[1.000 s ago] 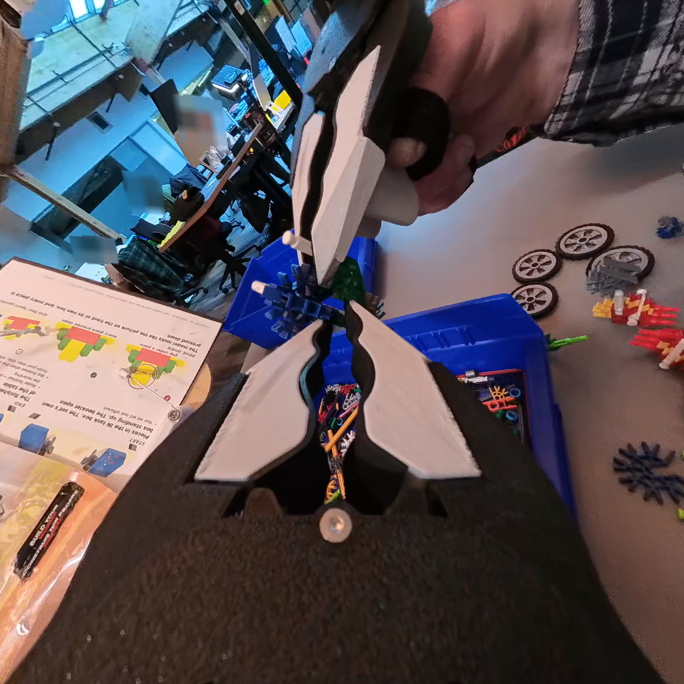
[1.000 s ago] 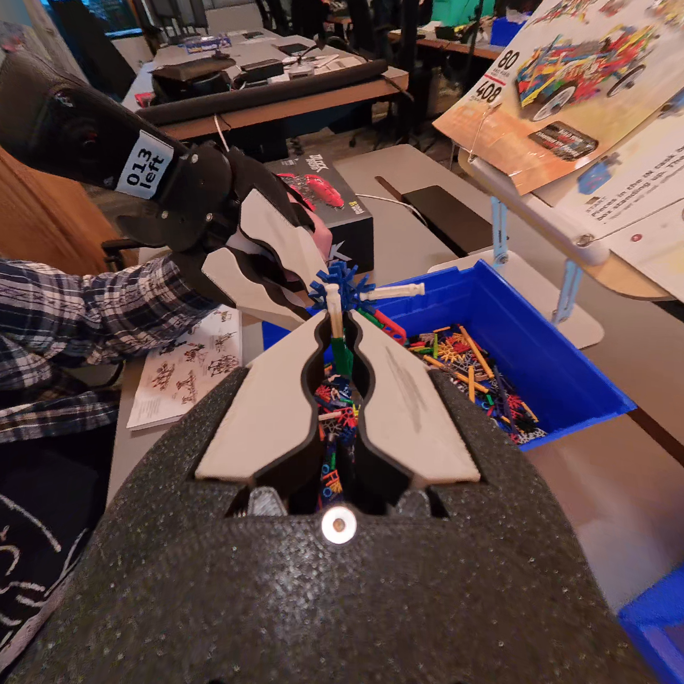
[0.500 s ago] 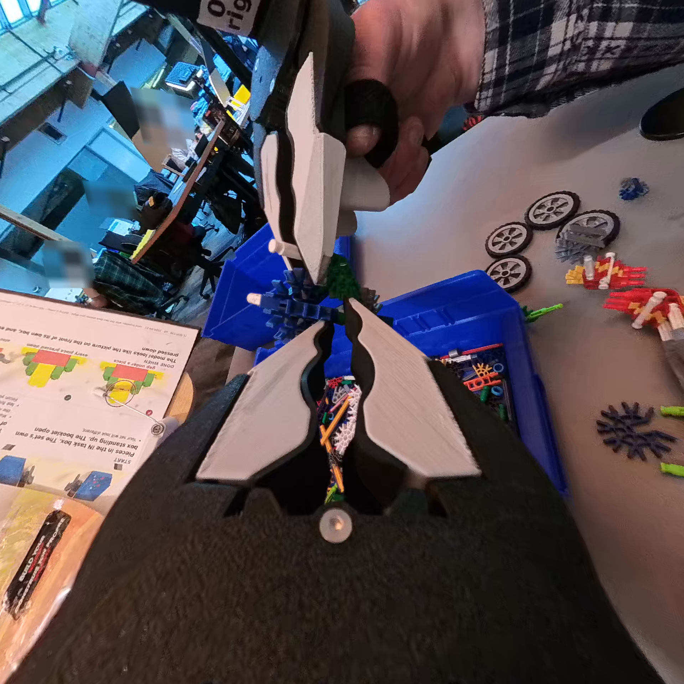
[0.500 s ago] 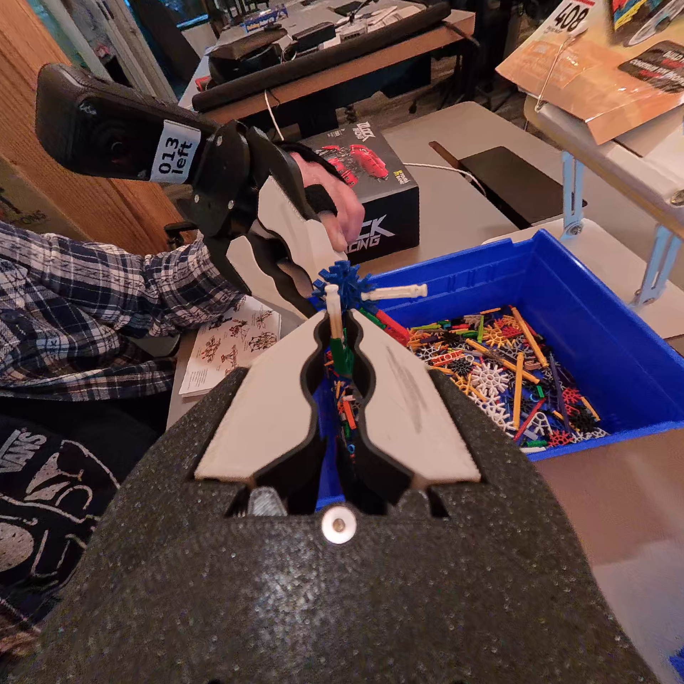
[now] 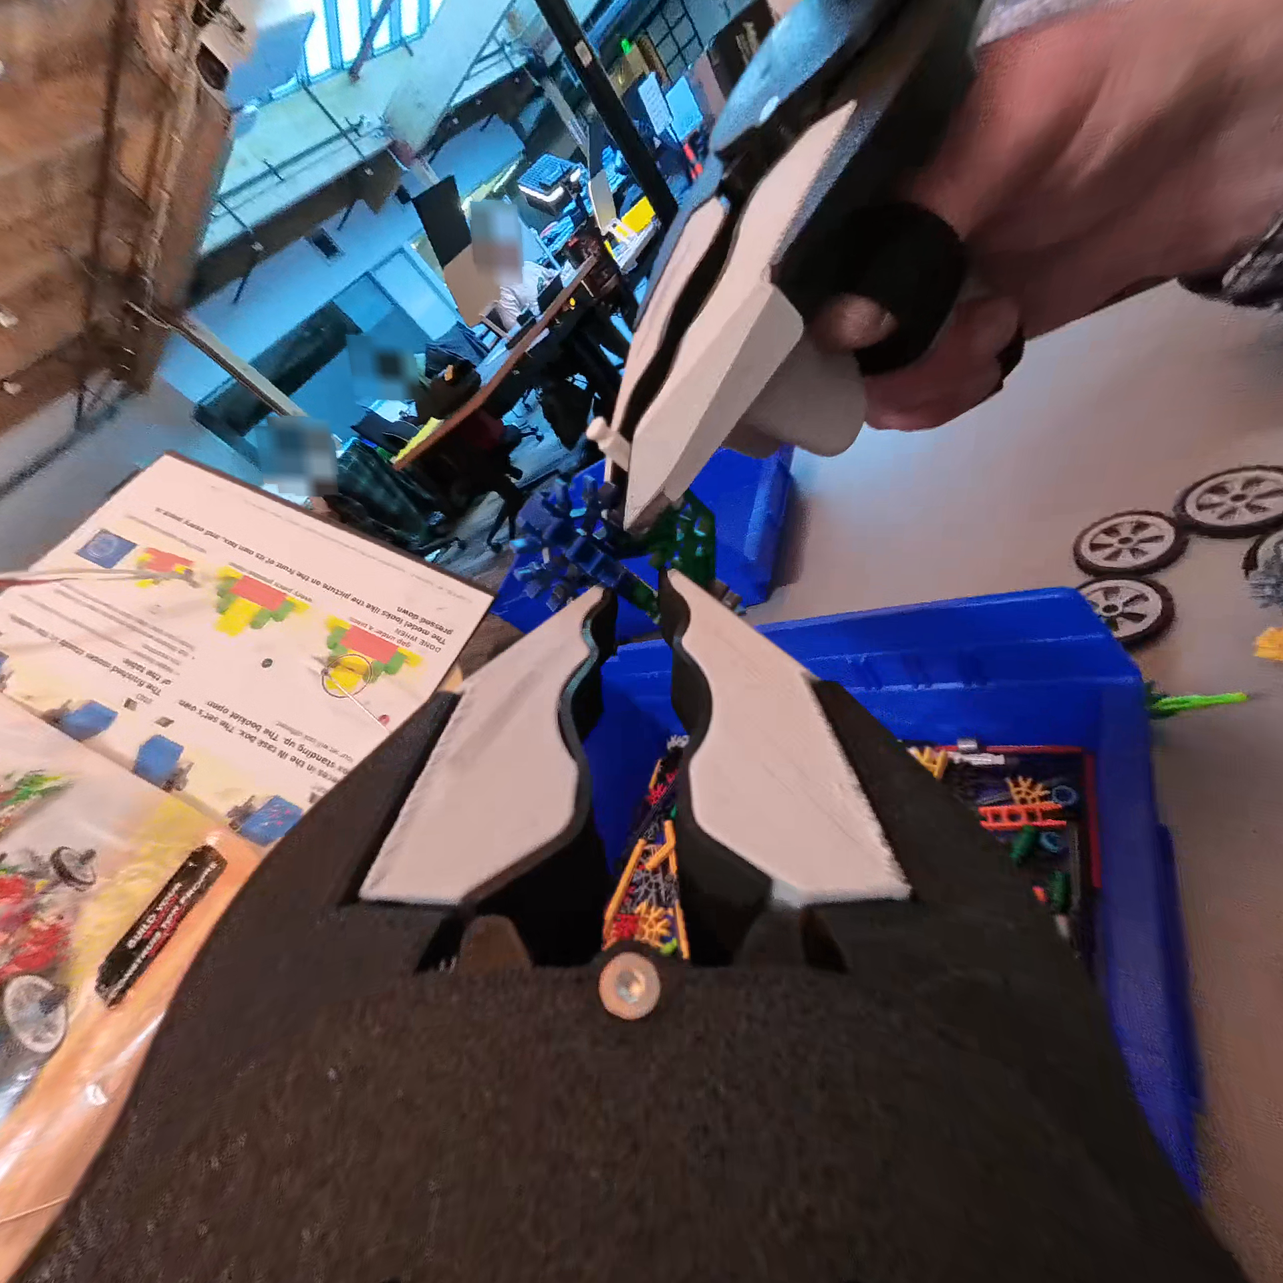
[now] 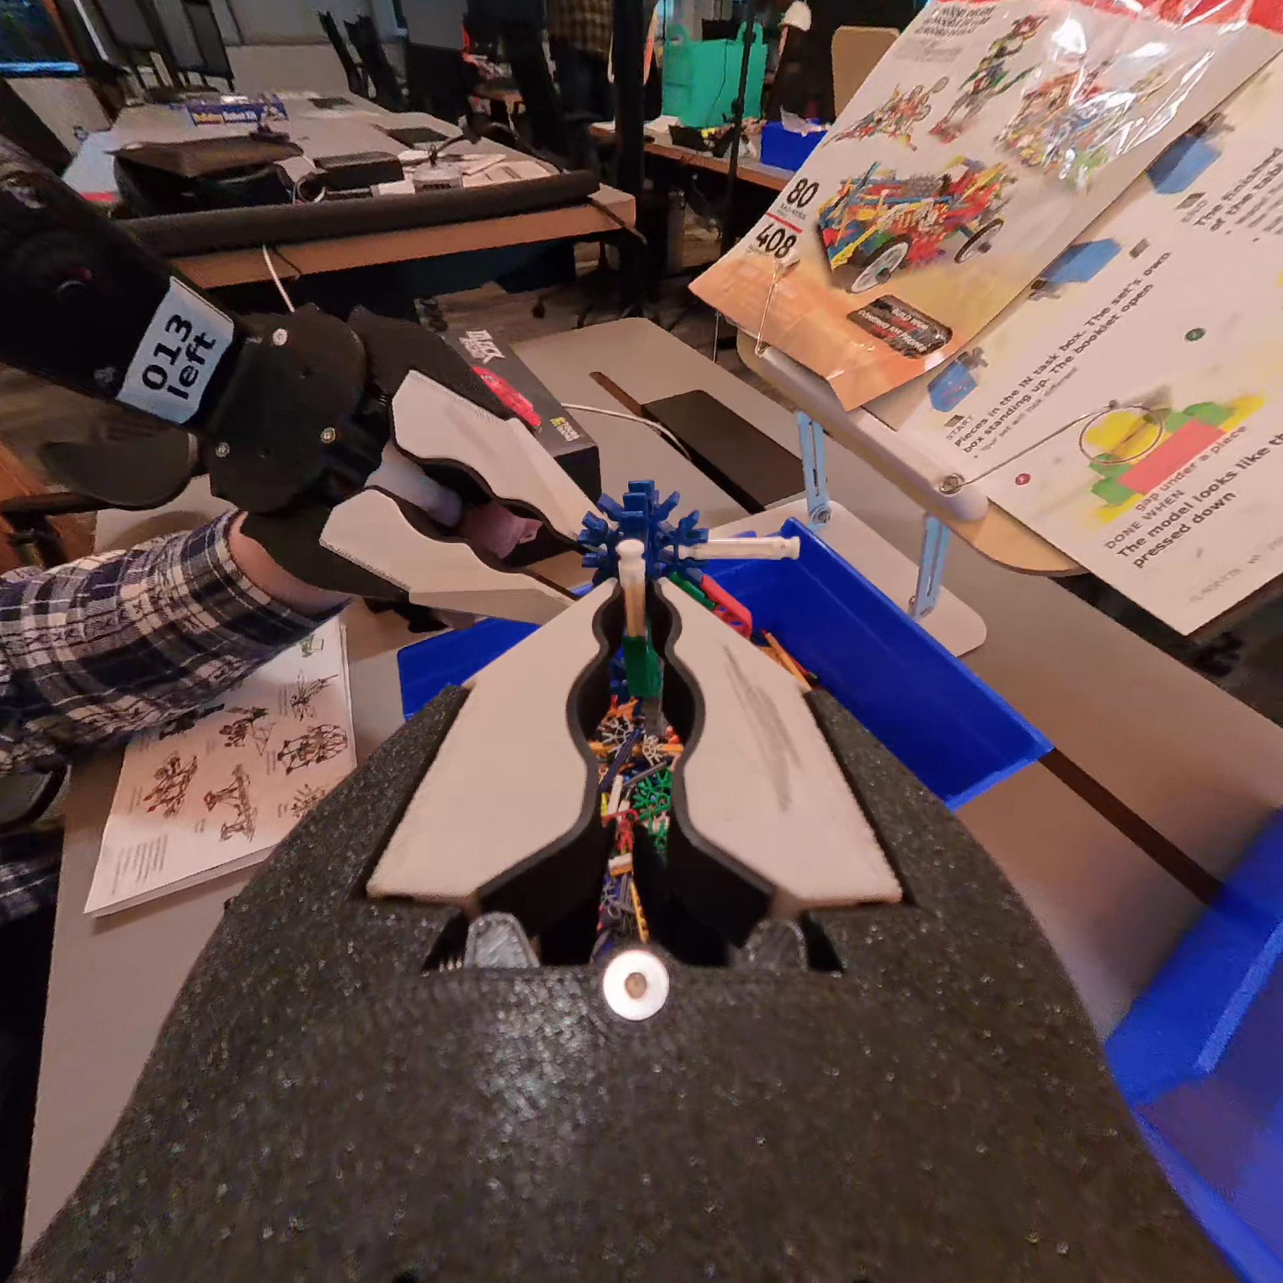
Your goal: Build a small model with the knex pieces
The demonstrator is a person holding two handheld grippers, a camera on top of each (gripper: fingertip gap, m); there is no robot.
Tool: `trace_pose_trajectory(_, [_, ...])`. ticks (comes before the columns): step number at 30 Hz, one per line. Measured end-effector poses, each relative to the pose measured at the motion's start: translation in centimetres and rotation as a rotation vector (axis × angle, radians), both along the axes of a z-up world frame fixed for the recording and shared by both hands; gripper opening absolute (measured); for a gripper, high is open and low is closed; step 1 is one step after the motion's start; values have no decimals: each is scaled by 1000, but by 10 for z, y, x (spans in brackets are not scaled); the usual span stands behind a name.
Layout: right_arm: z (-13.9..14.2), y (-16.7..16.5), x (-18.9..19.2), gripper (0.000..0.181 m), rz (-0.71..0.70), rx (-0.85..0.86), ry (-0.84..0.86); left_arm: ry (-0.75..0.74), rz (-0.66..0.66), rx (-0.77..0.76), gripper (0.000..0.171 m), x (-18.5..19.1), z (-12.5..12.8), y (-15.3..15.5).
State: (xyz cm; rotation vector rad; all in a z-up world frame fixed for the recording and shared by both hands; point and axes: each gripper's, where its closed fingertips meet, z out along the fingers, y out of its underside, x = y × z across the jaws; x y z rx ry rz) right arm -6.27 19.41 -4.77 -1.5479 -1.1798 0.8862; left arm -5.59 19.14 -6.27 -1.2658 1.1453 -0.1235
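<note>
In the left wrist view, the left gripper [image 5: 633,598] is reaching its nearly closed jaws toward a dark blue snowflake-shaped plastic connector [image 5: 571,548], their tips meeting its lower spokes; whether they are actually clamping it cannot be told. The right gripper [image 5: 635,496] is coming down from above with a white plastic rod [image 5: 602,444] between its tips. Below, a blue plastic bin [image 5: 972,666] of mixed colourful construction pieces is sitting on the grey worktop [image 5: 972,500], with grey spoked wheels [image 5: 1128,545] lying toward its right edge.

In the right wrist view, the right gripper [image 6: 635,590] is pinching the white rod [image 6: 630,580] upright, jaws closed on it, the blue connector [image 6: 642,521] sitting at its top. The left gripper [image 6: 555,555] is approaching from the left, above an open instruction booklet [image 6: 229,770].
</note>
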Motion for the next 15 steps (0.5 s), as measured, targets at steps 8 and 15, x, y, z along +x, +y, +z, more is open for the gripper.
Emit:
trace_pose_trajectory(8, [-6, 5, 6, 4, -36, 2, -70, 52, 2, 1, 31, 1, -1, -4])
trace_pose_trajectory(15, [-18, 0, 8, 4, -8, -13, -150, 150, 67, 90, 74, -2, -3, 0])
